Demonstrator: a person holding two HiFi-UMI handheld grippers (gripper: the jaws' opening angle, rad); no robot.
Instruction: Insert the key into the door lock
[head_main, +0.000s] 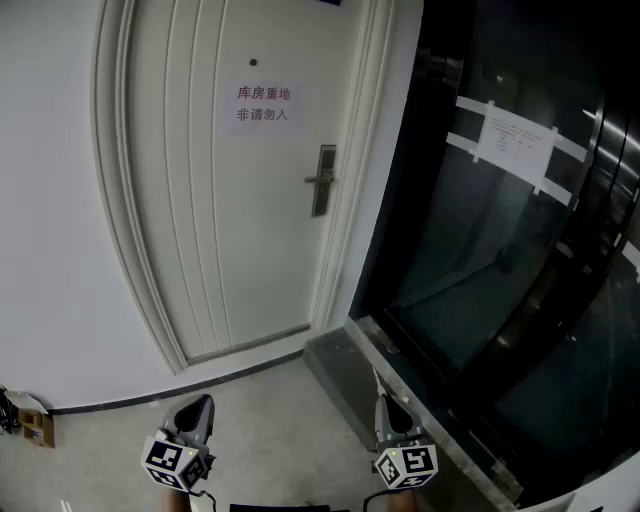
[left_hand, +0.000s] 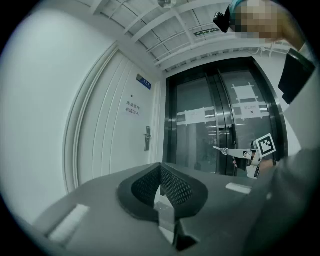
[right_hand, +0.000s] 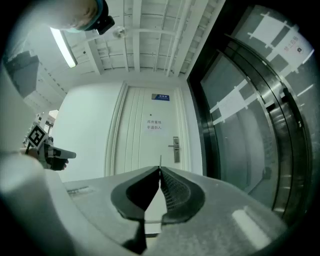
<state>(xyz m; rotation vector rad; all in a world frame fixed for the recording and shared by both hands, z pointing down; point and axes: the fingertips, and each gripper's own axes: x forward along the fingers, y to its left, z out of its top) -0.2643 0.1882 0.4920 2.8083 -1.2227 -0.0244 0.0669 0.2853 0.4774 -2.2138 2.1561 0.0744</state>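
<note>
Right claw (right_hand: 160, 171): clamped on the key (right_hand: 160, 160), blade poking forward.
Left claw (left_hand: 160, 169): closed, empty.
Door lock (head_main: 322, 181): twelve o'clock, well off.
Tip: hold blade level, approach squarely.

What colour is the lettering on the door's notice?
The lettering is red; clearest in the head view.

My left gripper (left_hand: 160, 169), jaws together and empty, faces the white door (left_hand: 102, 145) and its lever lock (left_hand: 148, 138), while the right gripper (left_hand: 226, 150) holds a key (left_hand: 218, 148) before glass doors (left_hand: 197, 140).
</note>
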